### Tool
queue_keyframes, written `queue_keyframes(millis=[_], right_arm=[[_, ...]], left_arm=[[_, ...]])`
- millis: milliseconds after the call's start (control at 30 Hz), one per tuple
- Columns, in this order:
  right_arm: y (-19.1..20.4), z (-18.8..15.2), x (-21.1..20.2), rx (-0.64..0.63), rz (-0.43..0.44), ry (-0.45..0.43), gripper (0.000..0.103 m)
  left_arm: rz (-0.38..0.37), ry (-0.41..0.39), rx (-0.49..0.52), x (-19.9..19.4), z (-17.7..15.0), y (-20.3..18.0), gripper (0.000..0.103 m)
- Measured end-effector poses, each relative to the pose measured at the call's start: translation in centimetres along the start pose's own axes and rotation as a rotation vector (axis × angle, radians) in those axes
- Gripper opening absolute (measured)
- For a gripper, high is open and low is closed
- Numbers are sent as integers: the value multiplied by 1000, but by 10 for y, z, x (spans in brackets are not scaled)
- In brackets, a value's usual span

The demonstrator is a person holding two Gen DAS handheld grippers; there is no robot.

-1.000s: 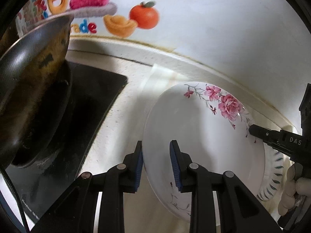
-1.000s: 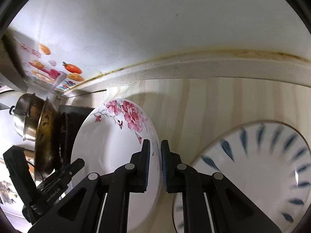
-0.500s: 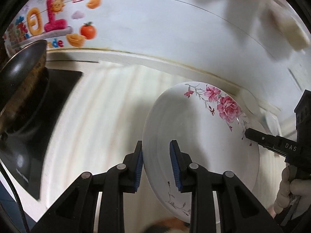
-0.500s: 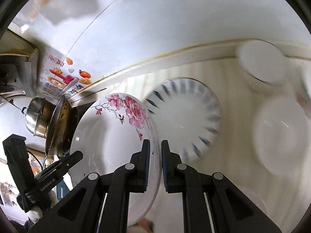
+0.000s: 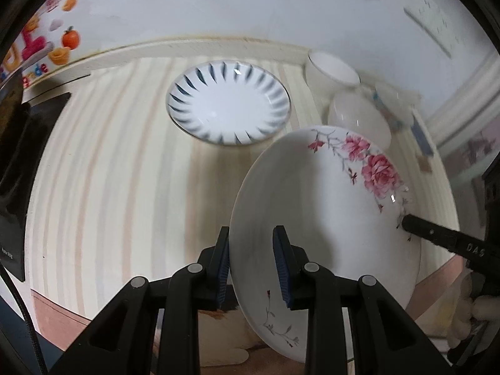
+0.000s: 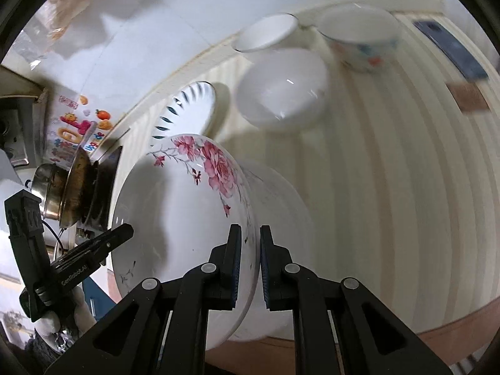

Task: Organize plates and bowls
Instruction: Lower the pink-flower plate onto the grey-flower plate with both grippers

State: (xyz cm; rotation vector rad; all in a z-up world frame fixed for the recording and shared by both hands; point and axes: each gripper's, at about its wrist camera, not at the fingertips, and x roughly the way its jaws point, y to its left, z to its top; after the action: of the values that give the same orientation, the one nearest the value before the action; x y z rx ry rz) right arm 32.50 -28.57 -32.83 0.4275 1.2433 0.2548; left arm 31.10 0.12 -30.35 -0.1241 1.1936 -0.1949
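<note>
A white plate with pink flowers is held in the air above the striped counter by both grippers. My left gripper is shut on its left rim. My right gripper is shut on its right rim, and the flowered plate fills the left of the right wrist view. A white plate with blue dashes lies flat on the counter farther back; it also shows in the right wrist view. A white bowl sits upside down to its right, also seen in the right wrist view.
Another white bowl stands by the wall, and a patterned bowl beside it. A black stove is at the left, with a wok and a metal pot. A dark flat object lies on the counter.
Both grippers have carried the flowered plate to the right and back from the stove. The blue-dashed plate and the bowls have come into view.
</note>
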Motion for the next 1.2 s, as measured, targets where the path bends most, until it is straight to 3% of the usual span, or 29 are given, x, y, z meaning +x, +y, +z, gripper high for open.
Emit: queue_keyframes(millis=[133, 700, 1200], right_arm=[[-23, -15, 4, 22, -16, 5, 13], [-24, -21, 24, 8, -45, 39, 13], [-9, -15, 29, -30, -119, 103, 15]], left_arm=[[12, 21, 27, 15, -10, -15, 24], [117, 45, 85, 38, -12, -25, 24], [114, 99, 94, 51, -16, -22, 24]])
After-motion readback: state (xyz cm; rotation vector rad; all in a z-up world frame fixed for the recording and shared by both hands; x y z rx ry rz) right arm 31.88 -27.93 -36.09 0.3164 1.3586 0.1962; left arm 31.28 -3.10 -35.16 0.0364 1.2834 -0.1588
